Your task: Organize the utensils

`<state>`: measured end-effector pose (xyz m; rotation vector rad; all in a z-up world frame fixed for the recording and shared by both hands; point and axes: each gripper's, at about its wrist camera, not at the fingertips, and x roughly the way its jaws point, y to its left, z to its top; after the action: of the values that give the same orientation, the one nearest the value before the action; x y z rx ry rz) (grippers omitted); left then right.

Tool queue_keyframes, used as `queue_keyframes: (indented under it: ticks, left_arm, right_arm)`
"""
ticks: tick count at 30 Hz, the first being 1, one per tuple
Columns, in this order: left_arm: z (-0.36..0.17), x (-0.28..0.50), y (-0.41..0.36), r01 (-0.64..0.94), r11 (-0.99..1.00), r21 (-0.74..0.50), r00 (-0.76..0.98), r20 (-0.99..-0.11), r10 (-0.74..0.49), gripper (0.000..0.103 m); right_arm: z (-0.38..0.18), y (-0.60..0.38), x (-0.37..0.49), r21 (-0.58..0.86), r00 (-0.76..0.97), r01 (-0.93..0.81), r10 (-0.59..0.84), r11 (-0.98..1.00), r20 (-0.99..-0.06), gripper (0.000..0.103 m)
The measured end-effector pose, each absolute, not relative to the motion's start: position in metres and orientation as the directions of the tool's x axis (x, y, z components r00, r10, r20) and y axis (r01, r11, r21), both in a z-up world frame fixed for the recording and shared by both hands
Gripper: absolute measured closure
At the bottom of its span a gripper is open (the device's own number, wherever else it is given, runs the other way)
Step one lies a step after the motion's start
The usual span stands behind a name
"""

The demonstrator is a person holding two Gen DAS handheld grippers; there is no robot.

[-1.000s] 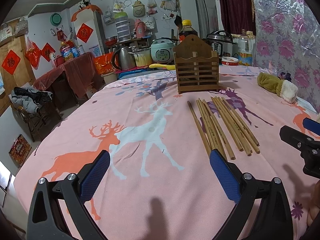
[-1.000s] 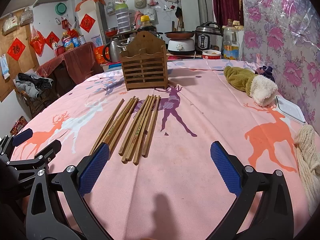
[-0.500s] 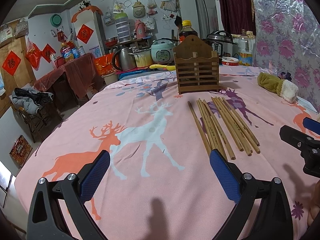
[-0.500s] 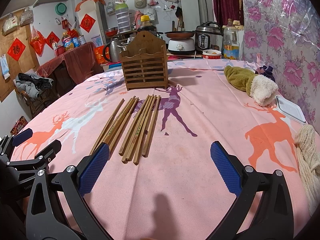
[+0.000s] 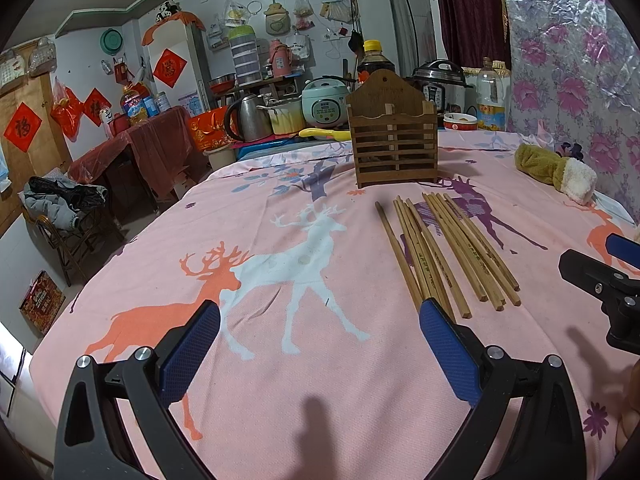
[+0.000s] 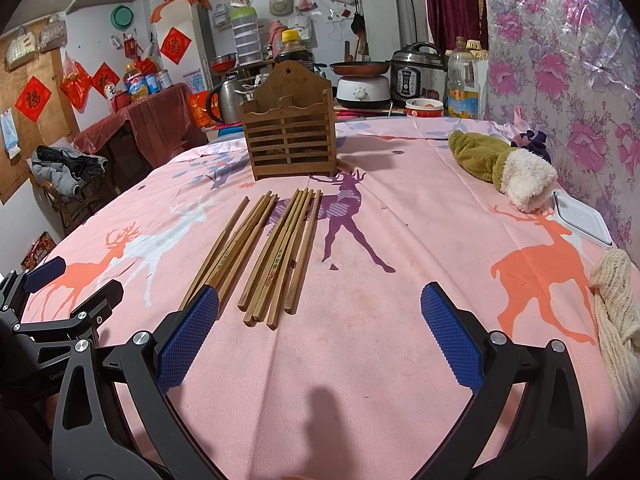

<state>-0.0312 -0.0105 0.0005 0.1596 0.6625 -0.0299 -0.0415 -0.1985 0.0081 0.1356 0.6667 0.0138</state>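
Both grippers hang low over the pink deer-print tablecloth (image 6: 380, 340), and both are spread wide with nothing between the blue pads. The left gripper (image 5: 320, 344) fills the bottom of its own view; the right gripper (image 6: 320, 328) does the same in its view.

Here is what the right wrist view gives that the left one lacks: a white lidded container (image 6: 582, 218) at the right edge, a cream knitted cloth (image 6: 616, 308) in the lower right, and a frying pan on a white cooker (image 6: 362, 80) in the upper middle. The left wrist view offers a white rice cooker (image 5: 324, 100) and a yellow utensil (image 5: 324, 133) behind the holder, top centre. Each view also catches the other gripper at its edge: the right one at the right edge of the left view, the left one at lower left of the right view.

Now the chopsticks (image 6: 264, 252): plain brown wood, square-ended, lying flat in 2 loose bunches side by side, centre-left in the right view, centre-right in the left view (image 5: 444, 248). Some carry small printed marks. Their far tips point toward the slatted wooden holder (image 6: 290, 128), which stands upright just beyond them, apart from the tips. A green and white plush slipper (image 6: 500, 164) lies at right.
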Motion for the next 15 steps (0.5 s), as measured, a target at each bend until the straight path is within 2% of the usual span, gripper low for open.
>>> queue_keyframes:
  ticks: [15]
  left_arm:
    - [0.0, -0.032, -0.011, 0.079, 0.987, 0.14, 0.789, -0.614, 0.024, 0.005]
  right_arm:
    - [0.009, -0.199, -0.039, 0.13, 0.786, 0.03, 0.057, 0.991, -0.616, 0.006]
